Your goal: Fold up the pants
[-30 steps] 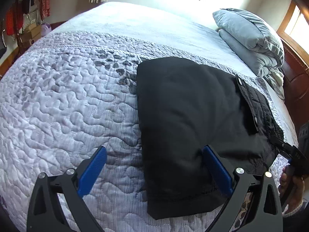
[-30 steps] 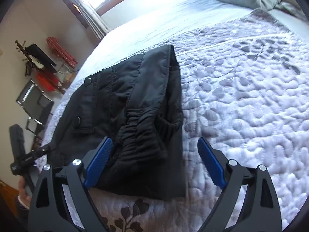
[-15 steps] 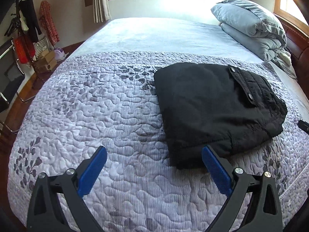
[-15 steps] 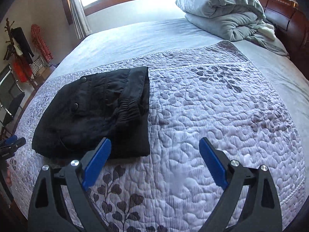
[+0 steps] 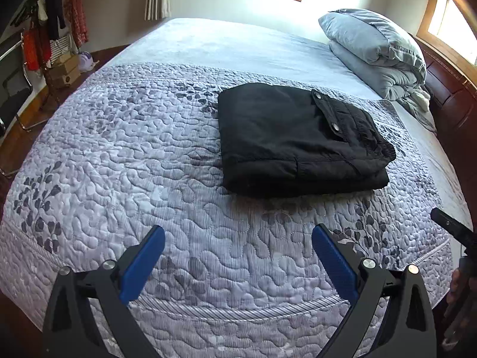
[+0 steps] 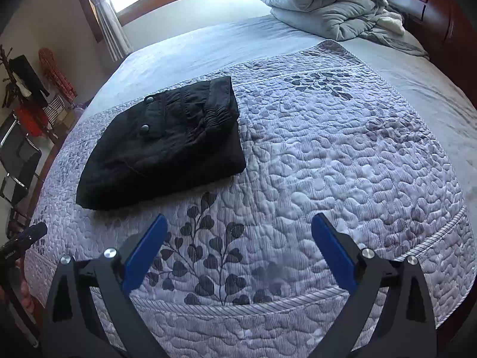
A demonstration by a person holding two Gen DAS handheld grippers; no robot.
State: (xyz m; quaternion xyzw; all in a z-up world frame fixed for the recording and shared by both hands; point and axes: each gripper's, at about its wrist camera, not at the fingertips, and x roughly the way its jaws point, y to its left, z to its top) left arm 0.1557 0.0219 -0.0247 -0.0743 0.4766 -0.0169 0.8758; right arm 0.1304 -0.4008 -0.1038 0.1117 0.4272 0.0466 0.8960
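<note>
Left tool spread wide, empty, right tool opening, empty, pants folded

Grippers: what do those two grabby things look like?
Both match. The left gripper and right gripper each have two black angular plastic arms with triangular cut-outs, round silver bolts, and flat bright-blue ribbed pads on the inner faces. No cables or sleeves show.

bed under lilac quilted cover; folded black pants on cover, grey bedding pile at headboard.
</note>
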